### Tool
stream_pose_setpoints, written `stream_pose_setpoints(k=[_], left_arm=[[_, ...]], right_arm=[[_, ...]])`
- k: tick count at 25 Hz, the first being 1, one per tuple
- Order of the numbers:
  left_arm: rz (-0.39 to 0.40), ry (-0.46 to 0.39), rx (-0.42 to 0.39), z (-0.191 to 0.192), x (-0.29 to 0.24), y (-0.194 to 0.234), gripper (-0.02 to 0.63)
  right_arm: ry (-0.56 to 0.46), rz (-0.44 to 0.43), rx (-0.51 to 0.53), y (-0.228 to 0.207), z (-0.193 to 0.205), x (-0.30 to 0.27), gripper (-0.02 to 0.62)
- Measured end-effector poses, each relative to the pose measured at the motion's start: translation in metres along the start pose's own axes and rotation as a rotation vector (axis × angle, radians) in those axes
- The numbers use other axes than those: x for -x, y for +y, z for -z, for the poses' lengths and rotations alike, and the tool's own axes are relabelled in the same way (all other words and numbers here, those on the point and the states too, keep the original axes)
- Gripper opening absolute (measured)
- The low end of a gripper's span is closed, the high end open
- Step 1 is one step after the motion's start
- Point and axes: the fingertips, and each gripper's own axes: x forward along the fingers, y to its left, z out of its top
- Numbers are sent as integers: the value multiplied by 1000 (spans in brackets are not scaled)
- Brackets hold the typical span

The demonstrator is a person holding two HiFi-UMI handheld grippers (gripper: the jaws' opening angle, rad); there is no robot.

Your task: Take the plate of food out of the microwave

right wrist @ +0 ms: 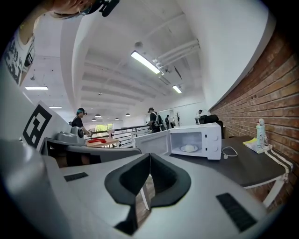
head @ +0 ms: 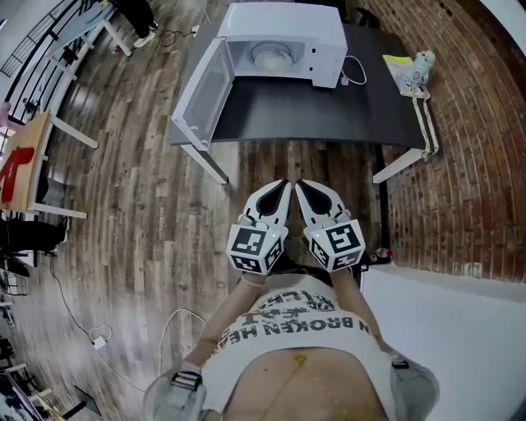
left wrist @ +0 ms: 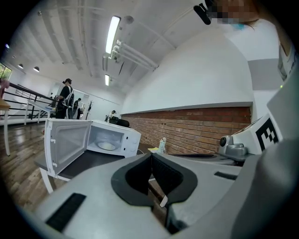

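The plate of food (head: 271, 56) sits inside the microwave (head: 283, 20), on the floor of its open cavity, well ahead of both grippers. The microwave's door (head: 200, 97) is swung wide open, ahead of the left gripper (head: 282, 187) and off to its left. The microwave stands on a dark table (head: 329, 111), toward the table's far edge as seen from the grippers.

The left gripper and the right gripper (head: 301, 187) are held side by side close to the person's body, over the wooden floor (head: 164, 205). Their tips are nearly touching each other and both point toward the table. They are well apart from the table's near edge and touch nothing on it. The left gripper's jaws are closed, pads meeting at the tip, with nothing between them. The right gripper's jaws are closed in the same way and are likewise empty.

Ahead and to the right of the right gripper, at the table's right end, stand a small bottle (head: 422, 62) and a yellow sheet (head: 397, 64). A white cable (head: 355, 72) lies just beside the microwave on that side. A brick wall (head: 460, 181) runs along to the right of the right gripper. A person (left wrist: 65, 99) stands far beyond the microwave.
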Motion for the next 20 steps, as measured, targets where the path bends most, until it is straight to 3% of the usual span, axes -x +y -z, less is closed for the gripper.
stream_pose_setpoints(k=[20], left_arm=[[15,52,13,-3,-10,77,9]], right_arm=[[38,36,-24,7,3,-77,9]])
